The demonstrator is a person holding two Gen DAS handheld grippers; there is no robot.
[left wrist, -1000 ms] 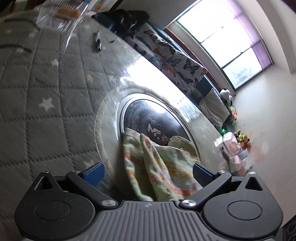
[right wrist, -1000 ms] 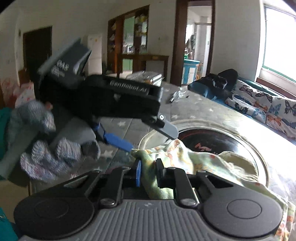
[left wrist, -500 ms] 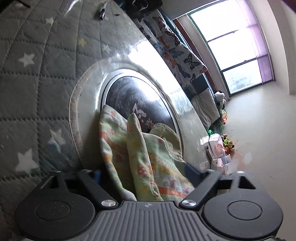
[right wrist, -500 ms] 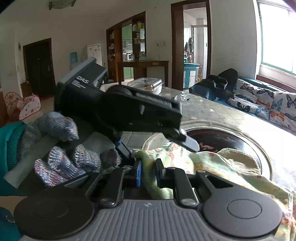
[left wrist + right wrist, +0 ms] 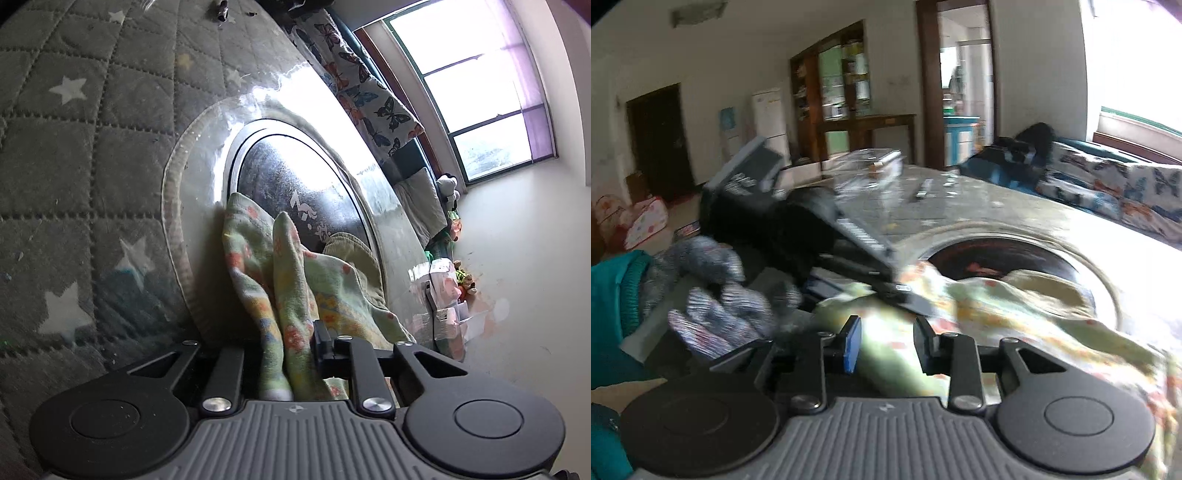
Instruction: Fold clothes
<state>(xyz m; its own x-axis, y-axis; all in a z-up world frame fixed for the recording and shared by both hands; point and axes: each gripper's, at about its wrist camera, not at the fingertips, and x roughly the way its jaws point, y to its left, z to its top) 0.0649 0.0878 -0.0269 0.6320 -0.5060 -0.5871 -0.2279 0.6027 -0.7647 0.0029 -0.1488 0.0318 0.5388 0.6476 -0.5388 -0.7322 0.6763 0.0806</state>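
Note:
A light green garment with orange and yellow flowers [image 5: 295,280] lies crumpled on the round dark glass plate [image 5: 280,173] set in the table. My left gripper [image 5: 284,347] is shut on a raised fold of this garment. In the right wrist view the same garment [image 5: 1015,306] spreads to the right, and my right gripper [image 5: 886,343] stands open with the cloth between its fingers. The left gripper's black body [image 5: 798,221] and a gloved hand [image 5: 716,291] sit just left of it. The view is blurred.
The table wears a grey quilted cover with white stars [image 5: 74,147]. A clear plastic box [image 5: 871,162] and a small dark object [image 5: 923,188] lie at its far side. A butterfly-print sofa [image 5: 1115,184] stands beyond the table under the window.
My left gripper has closed on the garment's fold, having been wide open before. My right gripper has opened from its grip on the cloth edge. Both views shifted.

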